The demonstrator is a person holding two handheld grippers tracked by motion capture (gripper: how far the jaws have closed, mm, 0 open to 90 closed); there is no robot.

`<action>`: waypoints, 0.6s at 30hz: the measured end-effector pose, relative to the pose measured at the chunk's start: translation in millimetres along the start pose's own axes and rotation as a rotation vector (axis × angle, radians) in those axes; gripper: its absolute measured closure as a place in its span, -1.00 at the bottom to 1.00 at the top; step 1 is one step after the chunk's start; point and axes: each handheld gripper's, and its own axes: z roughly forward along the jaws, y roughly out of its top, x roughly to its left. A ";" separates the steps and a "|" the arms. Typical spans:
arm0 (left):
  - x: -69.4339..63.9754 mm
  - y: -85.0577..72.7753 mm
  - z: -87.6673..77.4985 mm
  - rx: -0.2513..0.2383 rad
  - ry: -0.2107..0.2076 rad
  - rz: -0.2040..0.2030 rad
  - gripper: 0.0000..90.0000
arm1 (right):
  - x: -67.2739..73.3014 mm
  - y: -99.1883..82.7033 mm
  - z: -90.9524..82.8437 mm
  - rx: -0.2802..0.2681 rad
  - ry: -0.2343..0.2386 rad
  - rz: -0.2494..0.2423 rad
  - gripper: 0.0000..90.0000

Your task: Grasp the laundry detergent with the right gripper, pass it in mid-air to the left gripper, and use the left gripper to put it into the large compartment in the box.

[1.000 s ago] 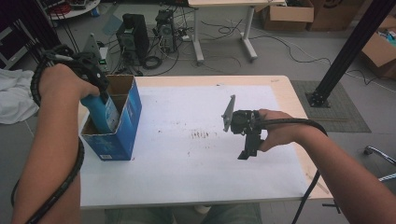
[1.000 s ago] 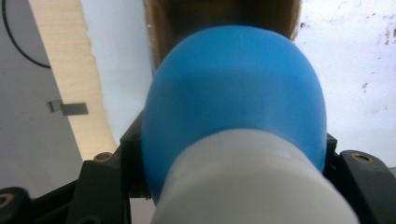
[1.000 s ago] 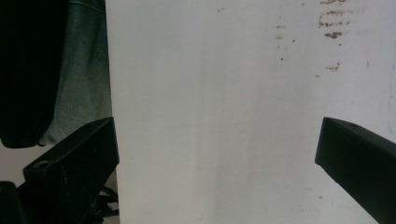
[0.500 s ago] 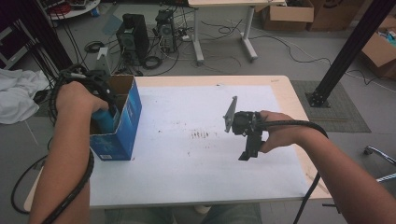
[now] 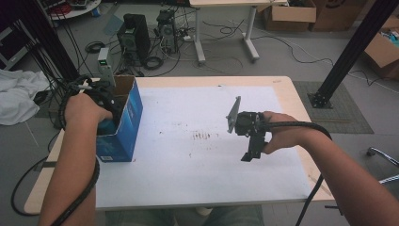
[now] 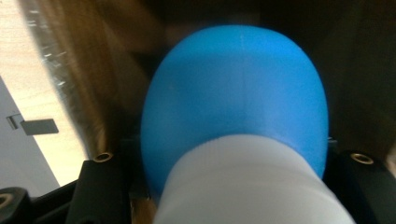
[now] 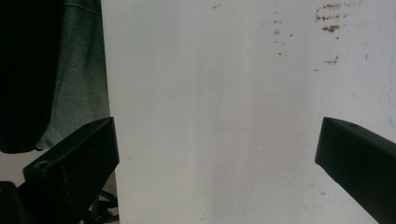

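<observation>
Left gripper (image 5: 104,123) is down inside the open top of the blue box (image 5: 123,128) at the table's (image 5: 197,197) left edge, jaws pinched on a blue bottle (image 6: 236,100) with a white section (image 6: 247,182) nearest the camera. In the left gripper view the bottle sits between the two black jaws, rounded blue end pointing into the box, brown cardboard walls close on both sides. I can't tell whether the bottle touches the box floor. Handling guess: smooth moulded plastic, rigid enough to take a squeeze, likely light; whether it's full can't be read from here, so treat weight as unknown. The surface looks slick and the body is rounded, so it can rotate or creep out of flat pads. The grip looks to be near the step where white meets blue; that's a sensible place, since the shoulder gives the pads something to stop against. Avoid the domed end, where the pads would just slide off. The box is thin cardboard and open-topped, so it will shift or tip if the bottle drags on a wall. Right gripper (image 5: 242,123) hangs over the white sheet (image 7: 224,112) mid-table, well apart from the box, jaws spread wide with nothing between them.
</observation>
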 end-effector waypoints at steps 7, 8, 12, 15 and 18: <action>1.3 -2.5 1.1 -0.033 -0.010 -0.022 -0.14 | -0.6 -0.4 -0.4 0.002 -0.002 0.006 -1.00; 1.1 -2.6 0.8 -0.018 -0.007 -0.014 -0.14 | -1.0 0.2 -0.4 -0.002 -0.002 0.003 -1.00; -0.9 -3.6 1.3 -0.016 0.000 -0.016 -0.14 | -0.8 2.5 -0.8 -0.003 -0.005 -0.001 -1.00; -1.5 -4.4 1.4 -0.027 0.002 -0.019 -0.15 | -0.5 3.5 -1.7 -0.006 -0.007 -0.004 -1.00; -1.8 -5.3 1.9 -0.038 0.000 -0.027 -0.15 | 0.1 3.7 -2.0 -0.005 -0.007 -0.003 -1.00</action>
